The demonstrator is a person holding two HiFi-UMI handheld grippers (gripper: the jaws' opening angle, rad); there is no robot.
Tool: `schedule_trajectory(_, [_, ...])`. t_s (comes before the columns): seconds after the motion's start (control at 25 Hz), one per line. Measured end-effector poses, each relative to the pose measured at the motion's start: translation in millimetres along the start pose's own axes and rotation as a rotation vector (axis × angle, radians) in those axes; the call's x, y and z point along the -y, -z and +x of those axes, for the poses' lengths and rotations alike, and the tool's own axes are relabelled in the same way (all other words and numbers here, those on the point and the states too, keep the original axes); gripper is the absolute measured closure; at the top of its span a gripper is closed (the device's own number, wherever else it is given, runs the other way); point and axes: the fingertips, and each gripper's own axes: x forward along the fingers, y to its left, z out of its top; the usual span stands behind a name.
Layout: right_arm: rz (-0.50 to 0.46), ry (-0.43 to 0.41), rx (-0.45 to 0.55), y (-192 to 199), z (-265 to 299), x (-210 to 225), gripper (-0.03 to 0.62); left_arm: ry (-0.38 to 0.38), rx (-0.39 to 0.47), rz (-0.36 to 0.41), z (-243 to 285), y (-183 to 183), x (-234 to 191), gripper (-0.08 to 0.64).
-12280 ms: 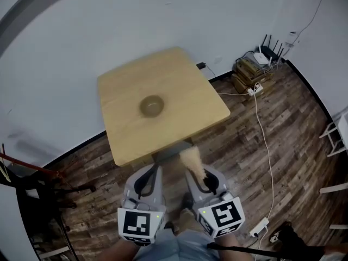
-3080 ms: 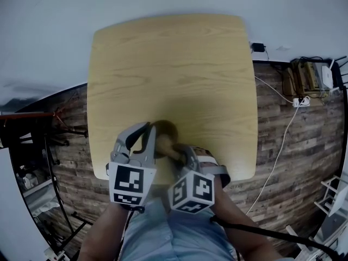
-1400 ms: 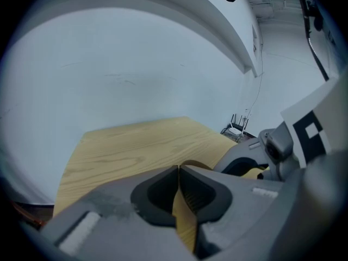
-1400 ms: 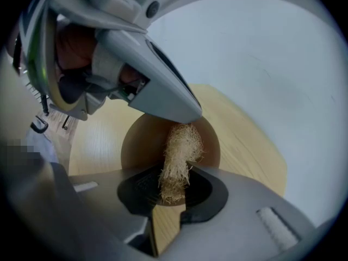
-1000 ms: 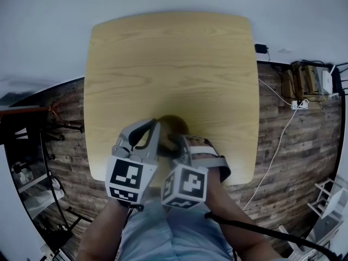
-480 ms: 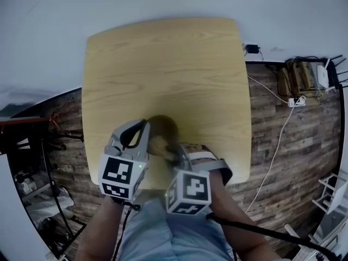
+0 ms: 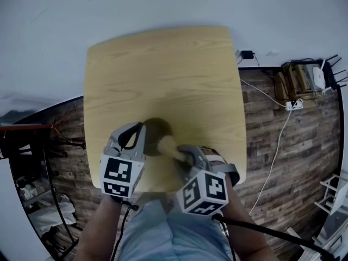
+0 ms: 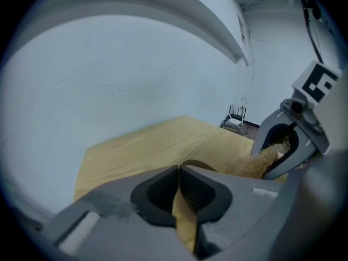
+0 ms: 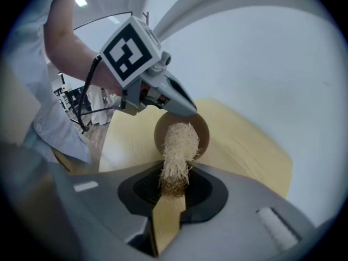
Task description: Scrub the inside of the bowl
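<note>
bowl: small brown bowl (image 9: pixel 202 136), sitting on the table (image 7: pixel 163 69) near the person's edge, right between the two grippers.
how it'll handle: looks light and rigid, maybe wood. It'd probably skate around on that smooth table if nothing pins it. Doesn't look especially fragile.
where to grab: the rim on the left side seems the safe bet, since it's out of the scrubber's way.
scrubber (image 9: pixel 176 145): a pale, stringy bundle of fibres, soft and springy by the look of it. Its loose end sits in the bowl's mouth.
right gripper (image 9: pixel 175 181): jaws are clamped on the darker butt end of the scrubber. It's angled forward and down at the bowl from the person's right.
left gripper (image 8: pixel 178 170): jaws are closed with the tips right at the bowl's rim, apparently pinching it so it can't slide. It comes in from the left, tilted down.
forearms: both are tucked in close to the body, with the grippers nearly side by side.
</note>
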Motion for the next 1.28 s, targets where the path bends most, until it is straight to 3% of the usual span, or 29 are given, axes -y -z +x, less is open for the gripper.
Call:
schedule_trajectory(0.44, [-0.09,0.119,0.025,-17,22,27,0.518,0.004,-0.017,0.045,-2,1,5,0.529])
schedule_trajectory(0.6, [-0.119,0.151,-0.022,-8,37,31,0.518,0.016,-0.014,0.034,-1,0,8,0.529])
schedule_trajectory(0.76, [-0.11,0.071,-0.067,0,53,18,0.518,0.021,0.002,0.042,0,-5,5,0.529])
schedule_trajectory(1.0, [-0.065,-0.087,-0.055,-1,54,-10,0.52,0.005,0.003,0.072,2,-7,-1,0.529])
schedule_trajectory(1.28, [-0.038,-0.105,-0.044,-3,40,-19,0.518,-0.001,-0.001,0.007,3,2,-13,0.529])
